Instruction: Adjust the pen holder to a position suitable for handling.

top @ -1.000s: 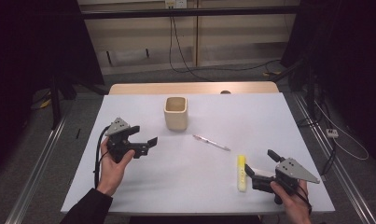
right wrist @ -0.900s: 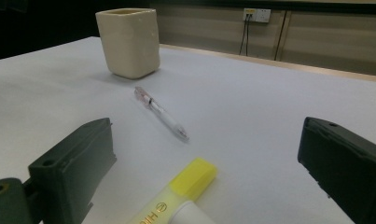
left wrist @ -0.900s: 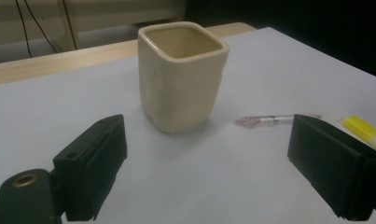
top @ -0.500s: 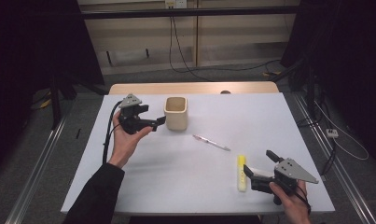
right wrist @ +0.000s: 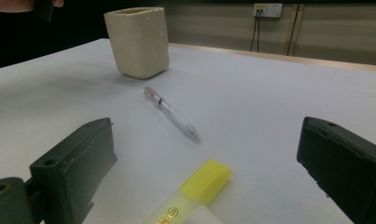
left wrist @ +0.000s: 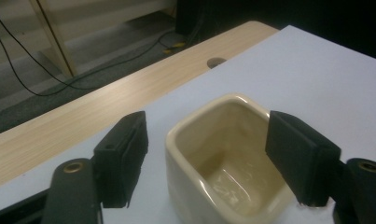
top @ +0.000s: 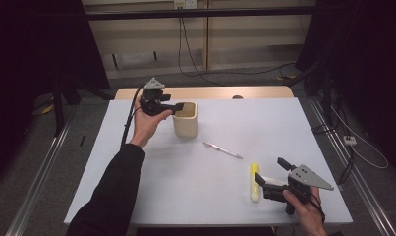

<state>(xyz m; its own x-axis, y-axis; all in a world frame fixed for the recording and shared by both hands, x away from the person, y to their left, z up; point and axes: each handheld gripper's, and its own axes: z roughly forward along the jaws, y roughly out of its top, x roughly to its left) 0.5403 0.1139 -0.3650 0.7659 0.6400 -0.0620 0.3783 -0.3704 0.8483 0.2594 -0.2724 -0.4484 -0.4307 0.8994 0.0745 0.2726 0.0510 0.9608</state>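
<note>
Jaws of left gripper (top: 182,106), just closing yet not pressing, straddled one wall of cream cup (left wrist: 223,158) near table's (top: 303,128) far edge; advised seating deeper before clamping.

One camera is hanging high over the person's side, looking forward and down across the whole white surface (top: 136,196) to the wooden edge and the cabled floor beyond. Another is riding on the left gripper (top: 178,106), peering close and steeply down between its jaws into the cream cup (left wrist: 223,158). The third is sitting low on the right gripper (top: 269,183), looking nearly level across the surface, with the yellow highlighter (right wrist: 195,196) closest and the pen (right wrist: 171,113) farther off. All three views are sharing the cup.
</note>
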